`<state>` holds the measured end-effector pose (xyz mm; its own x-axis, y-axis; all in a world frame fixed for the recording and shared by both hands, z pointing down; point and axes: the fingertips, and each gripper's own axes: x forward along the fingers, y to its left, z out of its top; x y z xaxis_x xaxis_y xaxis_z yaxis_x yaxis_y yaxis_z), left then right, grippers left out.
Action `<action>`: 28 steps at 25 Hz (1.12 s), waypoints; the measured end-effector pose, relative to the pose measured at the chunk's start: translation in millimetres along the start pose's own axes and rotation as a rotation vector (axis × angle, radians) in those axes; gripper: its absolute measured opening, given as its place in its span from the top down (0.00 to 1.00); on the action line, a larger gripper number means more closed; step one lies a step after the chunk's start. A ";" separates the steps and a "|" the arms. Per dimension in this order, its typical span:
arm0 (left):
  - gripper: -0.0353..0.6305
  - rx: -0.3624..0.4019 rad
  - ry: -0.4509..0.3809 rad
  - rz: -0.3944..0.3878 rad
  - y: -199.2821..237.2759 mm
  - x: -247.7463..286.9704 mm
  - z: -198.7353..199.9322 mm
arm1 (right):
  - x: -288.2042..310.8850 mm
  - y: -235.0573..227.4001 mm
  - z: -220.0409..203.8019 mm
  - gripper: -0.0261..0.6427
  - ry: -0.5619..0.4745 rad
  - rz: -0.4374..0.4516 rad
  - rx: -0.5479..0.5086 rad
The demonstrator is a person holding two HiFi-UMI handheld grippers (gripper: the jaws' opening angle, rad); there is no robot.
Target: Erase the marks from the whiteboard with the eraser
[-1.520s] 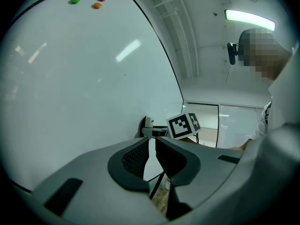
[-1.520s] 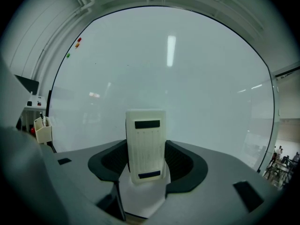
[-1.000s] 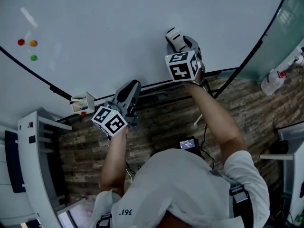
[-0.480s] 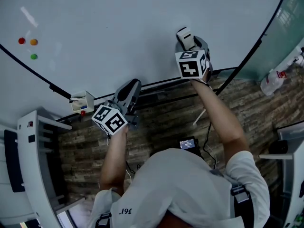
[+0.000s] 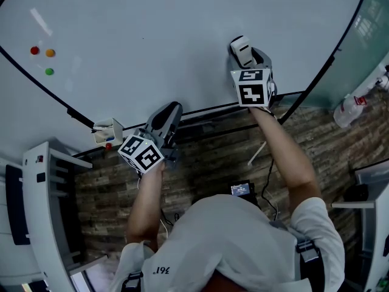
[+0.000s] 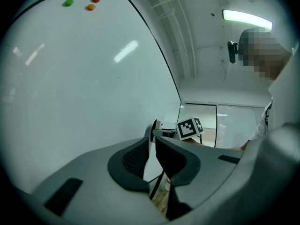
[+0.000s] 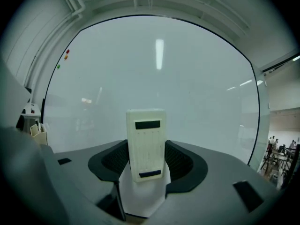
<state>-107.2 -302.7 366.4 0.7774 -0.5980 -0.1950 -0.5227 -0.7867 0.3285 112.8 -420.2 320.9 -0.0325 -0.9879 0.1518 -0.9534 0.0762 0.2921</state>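
The whiteboard (image 5: 152, 29) fills the upper part of the head view, and I see no pen marks on it. My right gripper (image 5: 246, 56) is shut on a white eraser (image 5: 241, 48) held near the board's lower edge, right of centre. In the right gripper view the eraser (image 7: 146, 144) stands upright between the dark pads (image 7: 115, 161), facing the board (image 7: 154, 78). My left gripper (image 5: 167, 117) hangs just below the board's bottom frame, shut and empty. In the left gripper view its jaws (image 6: 151, 158) are nearly together, with the board (image 6: 70, 88) to their left.
Red (image 5: 34, 50), orange (image 5: 50, 53) and green (image 5: 49, 72) magnets sit at the board's upper left. A small marker holder (image 5: 107, 132) hangs on the frame at the lower left. A spray bottle (image 5: 349, 111) stands at right. White furniture (image 5: 42, 212) is at left.
My right gripper has carried the eraser to the right and slightly up along the board. The left gripper has stayed in place.
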 end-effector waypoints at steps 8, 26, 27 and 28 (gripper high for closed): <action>0.88 0.055 -0.056 0.016 -3.8 -9.2 45.9 | -14.9 42.7 67.6 0.57 -0.111 0.078 -0.044; 0.88 0.103 -0.130 0.077 16.2 -78.4 97.8 | -36.2 165.6 168.7 0.57 -0.258 0.258 -0.112; 0.88 0.102 -0.132 0.079 18.7 -84.8 99.4 | -38.0 172.5 169.1 0.57 -0.259 0.265 -0.106; 0.88 0.101 -0.134 0.081 20.6 -91.4 100.7 | -40.6 178.4 169.2 0.57 -0.261 0.271 -0.098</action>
<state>-224.3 -279.6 297.9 0.6813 -0.6698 -0.2953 -0.6195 -0.7425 0.2547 -106.8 -389.3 207.1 -0.3669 -0.9302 -0.0062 -0.8668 0.3394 0.3653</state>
